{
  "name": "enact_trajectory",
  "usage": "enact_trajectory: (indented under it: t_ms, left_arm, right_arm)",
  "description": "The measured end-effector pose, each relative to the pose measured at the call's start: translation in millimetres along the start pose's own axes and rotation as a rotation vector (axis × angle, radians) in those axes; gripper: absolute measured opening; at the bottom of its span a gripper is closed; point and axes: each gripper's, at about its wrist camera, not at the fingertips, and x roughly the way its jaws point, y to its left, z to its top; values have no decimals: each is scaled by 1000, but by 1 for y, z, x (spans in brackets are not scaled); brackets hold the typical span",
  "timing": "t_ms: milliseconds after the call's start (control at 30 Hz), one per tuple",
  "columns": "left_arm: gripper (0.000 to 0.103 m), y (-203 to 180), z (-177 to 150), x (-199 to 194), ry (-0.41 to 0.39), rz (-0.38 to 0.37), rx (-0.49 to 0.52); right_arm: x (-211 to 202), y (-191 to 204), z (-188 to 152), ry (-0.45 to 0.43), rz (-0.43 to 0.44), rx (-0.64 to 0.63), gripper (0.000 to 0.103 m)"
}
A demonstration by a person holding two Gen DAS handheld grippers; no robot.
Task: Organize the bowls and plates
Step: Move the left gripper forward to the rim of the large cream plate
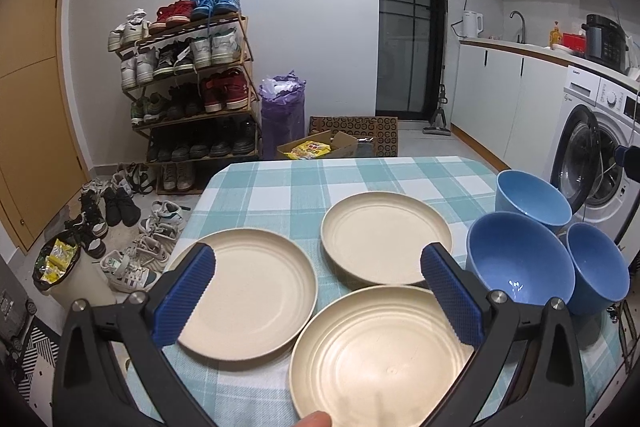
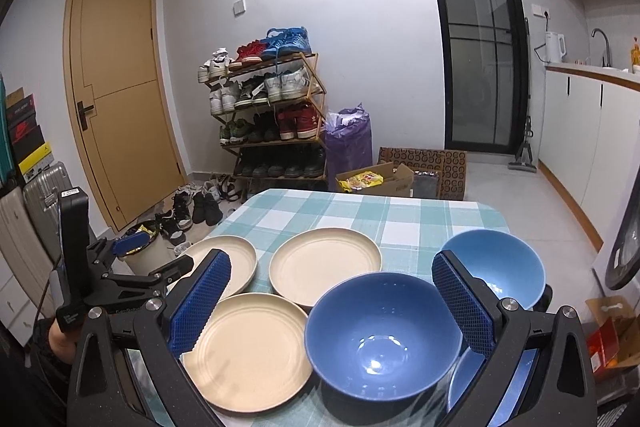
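Plates (image 1: 376,359) — three cream ones, flat on checked tablecloth (image 1: 280,183), nearest directly below left gripper (image 1: 320,291), jaws released, holding nothing. Bowls (image 2: 384,331) — three blue, clustered to the right, nearest just ahead of right gripper (image 2: 332,303), also spread wide.

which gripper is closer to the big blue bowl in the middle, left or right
Right. The right gripper hangs open directly over the middle blue bowl; the left gripper is open over the cream plates, beside it.
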Motion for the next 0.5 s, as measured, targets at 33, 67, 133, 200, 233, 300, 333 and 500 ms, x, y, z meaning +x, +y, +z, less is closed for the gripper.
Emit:
enact_trajectory:
  t_ms: [33, 67, 133, 200, 233, 300, 333, 500]
  left_arm:
    - [103, 0, 2, 3, 0, -2, -3]
    - [103, -1, 4, 5, 1, -3, -6]
    - [103, -2, 9, 11, 11, -10, -14]
    - [103, -2, 12, 17, 18, -13, -17]
    - [103, -3, 14, 20, 21, -10, -17]
    - [103, -3, 16, 26, 31, -6, -16]
    - [103, -3, 17, 28, 34, -4, -17]
    - [103, 1, 22, 41, 50, 3, -35]
  right_arm:
    - [3, -1, 2, 5, 1, -1, 103]
    - [5, -2, 5, 7, 1, -2, 103]
    - [10, -4, 10, 15, -4, -10, 102]
    - [17, -6, 16, 26, -8, -9, 103]
    - [20, -8, 19, 34, -6, -7, 103]
    - [28, -10, 25, 46, -5, -6, 103]
    - [32, -11, 28, 49, -4, -7, 103]
    - [48, -12, 40, 70, 0, -23, 103]
